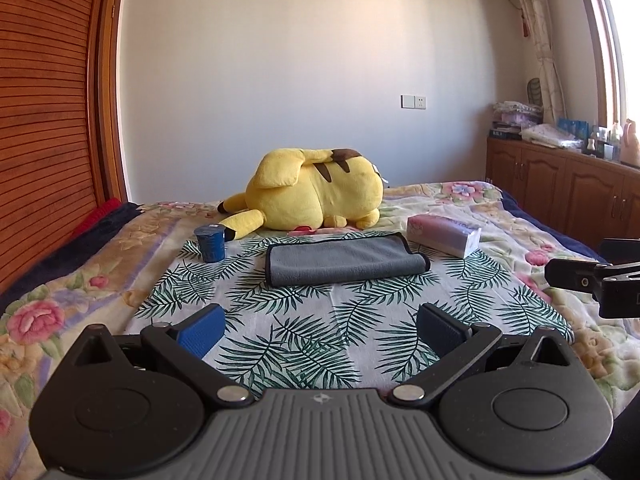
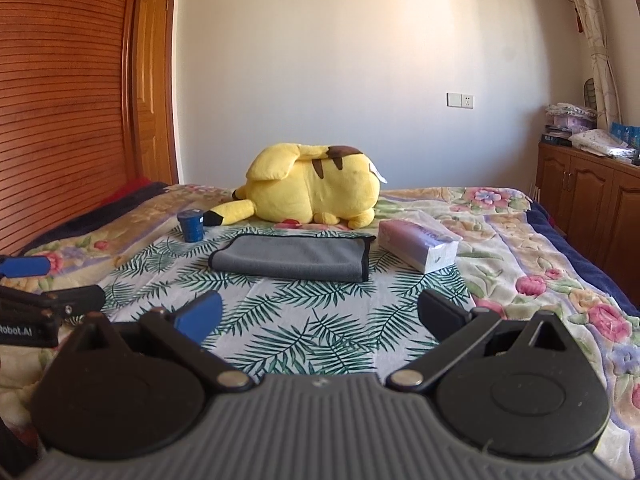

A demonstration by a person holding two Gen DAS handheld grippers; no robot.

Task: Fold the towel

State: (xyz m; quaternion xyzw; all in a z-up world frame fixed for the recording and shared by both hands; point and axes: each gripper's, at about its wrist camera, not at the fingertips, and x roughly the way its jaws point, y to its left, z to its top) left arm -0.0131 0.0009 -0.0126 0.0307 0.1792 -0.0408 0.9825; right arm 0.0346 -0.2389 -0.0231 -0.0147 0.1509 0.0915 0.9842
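Note:
A grey towel with black trim [image 1: 344, 258] lies folded over on the palm-leaf cloth [image 1: 304, 332] on the bed. It also shows in the right wrist view [image 2: 292, 258]. My left gripper [image 1: 320, 330] is open and empty, held well short of the towel's near edge. My right gripper [image 2: 320, 318] is open and empty too, also short of the towel. The right gripper's side shows at the right edge of the left wrist view [image 1: 592, 276]. The left gripper shows at the left edge of the right wrist view [image 2: 44, 288].
A yellow plush toy [image 1: 316, 192] lies behind the towel. A blue cup [image 1: 210, 243] stands to the towel's left and a tissue pack [image 1: 444, 235] to its right. A wooden wardrobe [image 1: 44, 120] stands left and low cabinets [image 1: 560, 184] right.

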